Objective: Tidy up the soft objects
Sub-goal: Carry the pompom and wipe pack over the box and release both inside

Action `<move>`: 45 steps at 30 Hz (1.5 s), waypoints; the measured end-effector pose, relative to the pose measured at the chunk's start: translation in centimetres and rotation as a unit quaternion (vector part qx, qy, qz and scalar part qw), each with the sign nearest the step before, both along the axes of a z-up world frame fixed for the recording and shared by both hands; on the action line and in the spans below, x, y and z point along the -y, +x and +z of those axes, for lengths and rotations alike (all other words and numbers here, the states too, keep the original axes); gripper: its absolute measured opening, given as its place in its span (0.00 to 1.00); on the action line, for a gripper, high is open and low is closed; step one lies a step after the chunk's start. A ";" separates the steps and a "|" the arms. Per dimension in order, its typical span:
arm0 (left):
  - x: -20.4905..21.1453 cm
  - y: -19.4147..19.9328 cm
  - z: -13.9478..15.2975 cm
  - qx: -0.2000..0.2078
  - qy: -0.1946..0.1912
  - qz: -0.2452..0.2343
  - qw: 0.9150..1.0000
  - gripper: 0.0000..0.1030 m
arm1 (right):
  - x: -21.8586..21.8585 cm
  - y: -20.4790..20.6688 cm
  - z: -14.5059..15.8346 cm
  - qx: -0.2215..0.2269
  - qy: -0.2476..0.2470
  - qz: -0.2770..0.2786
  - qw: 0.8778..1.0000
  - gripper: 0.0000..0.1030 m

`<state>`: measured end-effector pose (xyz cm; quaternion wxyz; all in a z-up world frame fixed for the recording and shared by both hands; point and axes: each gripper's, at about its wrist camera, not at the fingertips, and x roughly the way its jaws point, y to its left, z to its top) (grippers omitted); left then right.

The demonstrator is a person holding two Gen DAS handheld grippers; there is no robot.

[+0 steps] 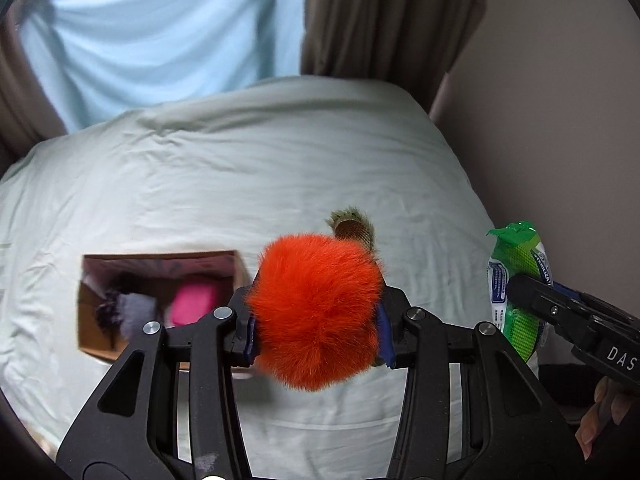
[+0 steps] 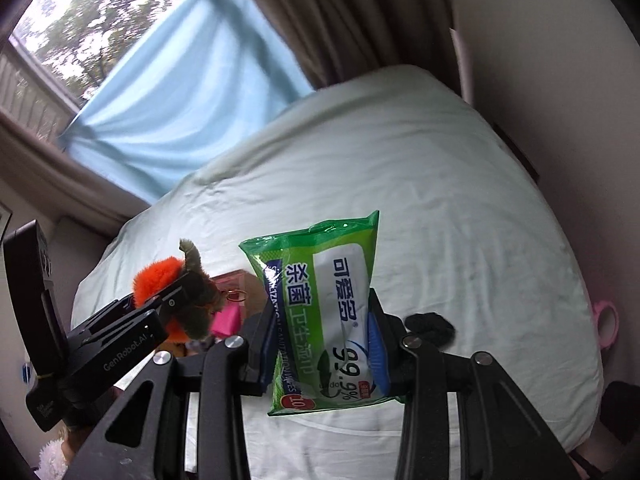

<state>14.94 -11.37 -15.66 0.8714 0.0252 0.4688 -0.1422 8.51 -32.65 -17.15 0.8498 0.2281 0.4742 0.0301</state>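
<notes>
Orange fluffy toy [image 1: 316, 312], crinkly wipes pack [image 2: 332, 316]

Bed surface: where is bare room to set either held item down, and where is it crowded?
The sheet is bare from the cardboard box back to the curtains, and rightward toward the wall. Crowded: the box, already holding pink and grey soft things, and a black item lying just past the right gripper.

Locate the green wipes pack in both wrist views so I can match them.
Left wrist: green wipes pack at the right edge, gripped by the right tongs.
Right wrist: centre, upright between those tongs.
Shared landmark: the orange plush toy, held in the left tongs.
</notes>
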 end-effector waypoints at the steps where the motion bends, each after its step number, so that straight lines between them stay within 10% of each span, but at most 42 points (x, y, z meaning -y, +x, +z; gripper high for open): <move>1: -1.5 -0.1 0.6 0.005 0.001 0.009 1.000 0.39 | -1.0 0.1 0.5 0.006 0.000 0.008 1.000 0.34; 12: -16.1 -0.2 2.3 0.012 0.013 0.074 0.997 0.39 | -14.2 2.7 3.3 0.033 0.004 0.086 0.996 0.34; 24: -28.8 3.9 -4.1 -0.049 0.019 0.092 0.994 0.39 | -26.1 7.3 -1.6 -0.012 -0.005 0.120 0.993 0.34; 45: -31.6 11.4 -18.8 -0.179 0.040 0.072 0.980 0.39 | -33.7 17.1 -15.4 -0.162 -0.021 0.144 0.976 0.34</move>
